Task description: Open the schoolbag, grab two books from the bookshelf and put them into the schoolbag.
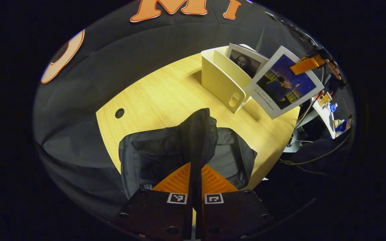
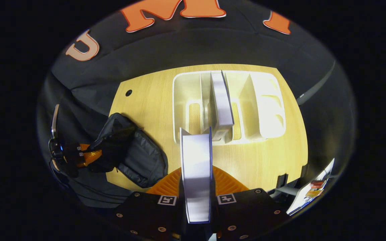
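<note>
Your left gripper [image 1: 195, 187] is clamped on a raised fold of the schoolbag [image 1: 166, 157], low in the left gripper view's centre; the bag lies on the wooden table [image 1: 166, 93]. At that view's upper right, your right gripper [image 1: 308, 63] holds a book [image 1: 285, 82] in the air beside the bookshelf [image 1: 221, 80], its cover facing the camera. The right gripper view shows that book [image 2: 196, 170] edge-on between its fingers, pinched tight, and looks down into the bookshelf [image 2: 263, 103], where a second book [image 2: 221, 103] stands upright in a middle slot.
</note>
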{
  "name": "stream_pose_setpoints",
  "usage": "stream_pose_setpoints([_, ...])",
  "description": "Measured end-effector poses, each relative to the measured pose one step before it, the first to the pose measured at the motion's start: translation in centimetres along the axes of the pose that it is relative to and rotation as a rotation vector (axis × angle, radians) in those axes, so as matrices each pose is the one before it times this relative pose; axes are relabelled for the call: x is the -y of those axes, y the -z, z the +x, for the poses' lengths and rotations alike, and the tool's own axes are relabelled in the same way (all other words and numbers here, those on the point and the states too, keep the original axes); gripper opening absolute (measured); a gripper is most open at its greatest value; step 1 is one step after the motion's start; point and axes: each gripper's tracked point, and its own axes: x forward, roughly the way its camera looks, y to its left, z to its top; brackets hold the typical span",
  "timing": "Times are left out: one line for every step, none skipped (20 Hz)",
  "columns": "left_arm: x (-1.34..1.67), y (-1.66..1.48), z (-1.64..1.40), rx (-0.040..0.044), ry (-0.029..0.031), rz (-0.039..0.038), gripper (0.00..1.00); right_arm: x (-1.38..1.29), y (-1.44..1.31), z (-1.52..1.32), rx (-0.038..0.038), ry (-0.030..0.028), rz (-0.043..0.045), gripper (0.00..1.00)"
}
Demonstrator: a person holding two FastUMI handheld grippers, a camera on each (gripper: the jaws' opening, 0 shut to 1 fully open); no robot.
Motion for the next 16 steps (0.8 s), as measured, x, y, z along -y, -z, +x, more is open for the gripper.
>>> stream_pose_setpoints([-0.052,0.076,0.024,0.00049,-0.00092,0.00683,0.05,-0.071,0.784,-0.257,0.00112,-0.01861,0.02188,0.29])
stream_pose_setpoints([-0.045,-0.002,0.002,-0.00064,0.00028,0.00525,0.05,-0.153,0.839,-0.179,-0.00177,-0.02296,0.01459,0.30])
stream_pose_setpoints([-0.085,0.046,-0.020,0.00014,-0.00010,0.00473,0.05,-0.284,0.628,-0.148,0.00099,-0.02388,0.01667,0.29])
stream_pose_setpoints([-0.041,-0.072,-0.036,0.00021,0.00039,0.00317,0.05,-0.347,0.703,-0.021,0.00021,-0.02825,0.01557,0.29])
stream_pose_setpoints([-0.077,-0.050,-0.091,-0.00078,-0.00103,0.00262,0.05,-0.412,0.587,0.102,-0.00197,-0.02824,0.02269,0.29])
stream_pose_setpoints([-0.051,-0.038,-0.061,0.00264,-0.00179,0.00152,0.05,-0.544,0.653,0.148,-0.00074,-0.03672,0.02137,0.29])
stream_pose_setpoints([0.026,-0.110,-0.031,0.00150,-0.00045,0.00083,0.05,-0.679,0.524,0.350,-0.00258,-0.03985,0.02914,0.29])
stream_pose_setpoints([-0.076,-0.092,0.041,0.00444,-0.00102,0.00293,0.05,-0.615,0.558,0.535,0.00242,-0.04581,0.01831,0.29])
stream_pose_setpoints([-0.059,-0.050,0.016,0.00140,-0.00105,0.00299,0.05,-0.223,0.430,0.482,-0.00134,-0.03322,0.01645,0.29])
stream_pose_setpoints([-0.094,-0.066,-0.071,0.00261,-0.00462,0.00414,0.05,-0.472,0.599,0.352,0.00230,-0.03022,0.00701,0.28])
stream_pose_setpoints([-0.108,-0.054,0.057,0.00145,-0.00533,0.00318,0.05,-0.508,0.423,0.447,0.00308,-0.02961,0.01183,0.28])
stream_pose_setpoints([-0.044,-0.006,0.009,0.00118,-0.00281,-0.00316,0.05,-0.748,0.458,0.480,-0.00160,-0.03670,0.00867,0.28])
stream_pose_setpoints([0.089,-0.131,-0.022,0.00258,-0.00063,-0.00211,0.05,-0.687,0.226,0.586,-0.00014,-0.03010,0.01981,0.28])
stream_pose_setpoints([0.098,0.004,0.012,0.00118,-0.00204,-0.00613,0.05,-0.561,0.325,0.331,0.00019,-0.02873,0.01062,0.28])
stream_pose_setpoints([0.052,-0.159,-0.027,0.00256,-0.00219,0.00385,0.05,-0.472,-0.023,0.603,0.00348,-0.02120,0.00868,0.28])
stream_pose_setpoints([-0.044,-0.073,-0.005,0.00089,-0.00058,-0.00332,0.05,-0.452,0.122,0.542,0.00134,-0.01822,-0.00009,0.28])
